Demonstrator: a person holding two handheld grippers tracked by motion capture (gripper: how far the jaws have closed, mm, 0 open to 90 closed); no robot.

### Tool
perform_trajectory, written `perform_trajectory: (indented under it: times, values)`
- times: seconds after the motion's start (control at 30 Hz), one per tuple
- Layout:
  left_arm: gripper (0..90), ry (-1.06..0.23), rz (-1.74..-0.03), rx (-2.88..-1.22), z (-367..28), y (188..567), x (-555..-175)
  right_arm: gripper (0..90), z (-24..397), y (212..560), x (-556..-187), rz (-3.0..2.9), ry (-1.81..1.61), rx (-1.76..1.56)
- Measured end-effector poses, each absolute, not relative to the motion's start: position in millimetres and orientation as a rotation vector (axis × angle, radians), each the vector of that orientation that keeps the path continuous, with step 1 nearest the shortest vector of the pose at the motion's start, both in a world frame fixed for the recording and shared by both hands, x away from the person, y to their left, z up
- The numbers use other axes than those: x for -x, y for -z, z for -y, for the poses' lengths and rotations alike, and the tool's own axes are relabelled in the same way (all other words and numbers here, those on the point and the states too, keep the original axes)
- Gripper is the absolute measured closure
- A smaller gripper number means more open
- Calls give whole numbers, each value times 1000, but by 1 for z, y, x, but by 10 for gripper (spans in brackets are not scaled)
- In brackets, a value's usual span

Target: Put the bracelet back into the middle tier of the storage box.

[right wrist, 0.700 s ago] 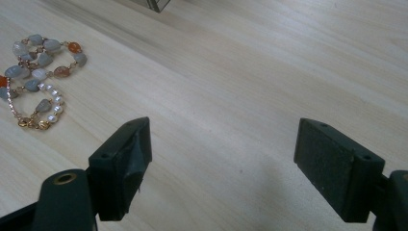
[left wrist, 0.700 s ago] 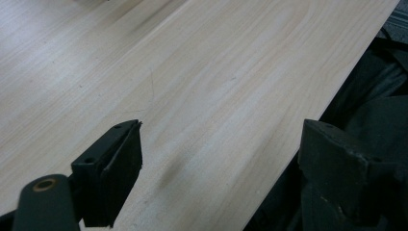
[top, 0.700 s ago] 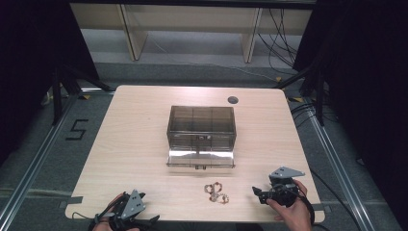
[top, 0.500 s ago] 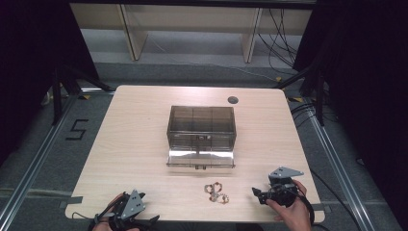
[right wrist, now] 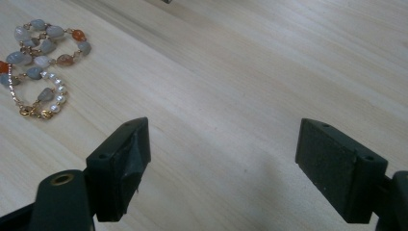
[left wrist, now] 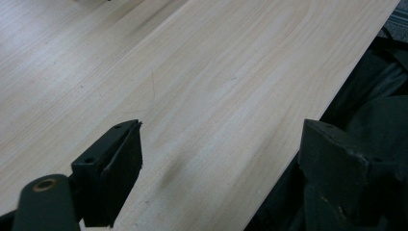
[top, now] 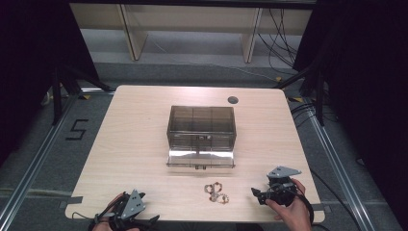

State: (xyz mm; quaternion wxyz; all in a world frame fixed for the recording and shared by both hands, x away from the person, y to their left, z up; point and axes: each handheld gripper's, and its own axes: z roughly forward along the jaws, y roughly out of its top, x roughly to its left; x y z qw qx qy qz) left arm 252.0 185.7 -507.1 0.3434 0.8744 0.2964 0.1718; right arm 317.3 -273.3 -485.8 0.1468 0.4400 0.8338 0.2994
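A smoky clear plastic box [top: 201, 126] stands at the table's middle, its front flap [top: 200, 159] folded down onto the wood. In front of it lie beaded bracelets [top: 216, 191] in a small tangle, with grey, orange and pearl beads [right wrist: 41, 57] at the upper left of the right gripper view. My right gripper [top: 256, 194] rests near the front right, pointing left at the beads from a short way off, jaws open and nothing between them [right wrist: 221, 163]. My left gripper [top: 153, 220] sits at the front left edge, open over bare wood [left wrist: 221, 163].
A dark round cable hole [top: 233, 100] sits in the table's back right. The table's near edge [left wrist: 308, 110] runs right beside the left gripper's right-hand jaw. Wooden shelf legs [top: 131, 33] and cables [top: 279, 38] stand on the floor beyond the table.
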Motion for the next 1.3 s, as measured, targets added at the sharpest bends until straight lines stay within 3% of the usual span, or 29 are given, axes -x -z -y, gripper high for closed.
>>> perform_trajectory:
  times: [1.3]
  values:
    - [155, -426, -780, -2265, -185, 508, -253, 190, 202, 471, -315, -2691, -791, -903]
